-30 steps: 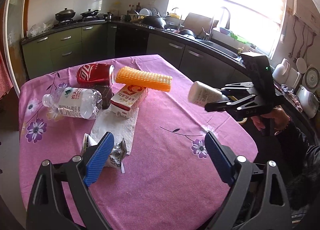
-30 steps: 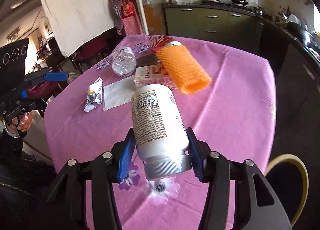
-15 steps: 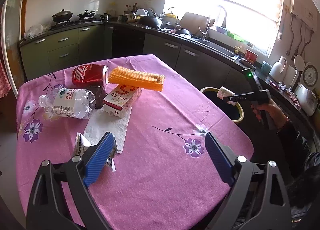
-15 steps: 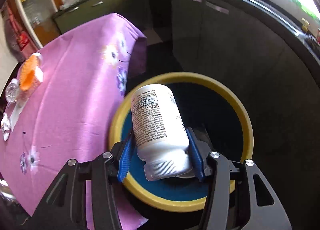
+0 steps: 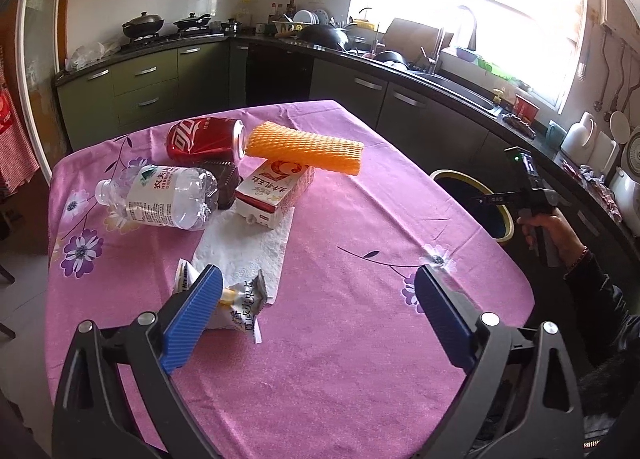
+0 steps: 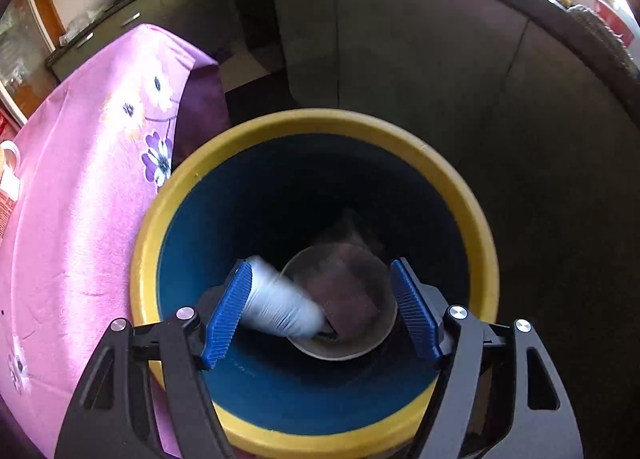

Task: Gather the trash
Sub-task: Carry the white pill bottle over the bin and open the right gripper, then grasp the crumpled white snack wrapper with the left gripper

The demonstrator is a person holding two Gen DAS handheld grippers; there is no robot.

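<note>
On the bench (image 5: 360,339) lie one can (image 5: 206,139), one water bottle (image 5: 160,197), one carton (image 5: 276,189), one orange foam net (image 5: 308,147), one napkin (image 5: 248,247) and one crumpled wrapper (image 5: 240,303). The right claw (image 6: 324,311), pinching the white pill bottle (image 6: 280,307) a second ago, has just been opening and stands spread; the bottle is now blurred inside the bin (image 6: 320,123), below and between its fingers. The left claw (image 5: 316,311) hangs spread over the bench's near edge, the wrapper by its left finger
</note>
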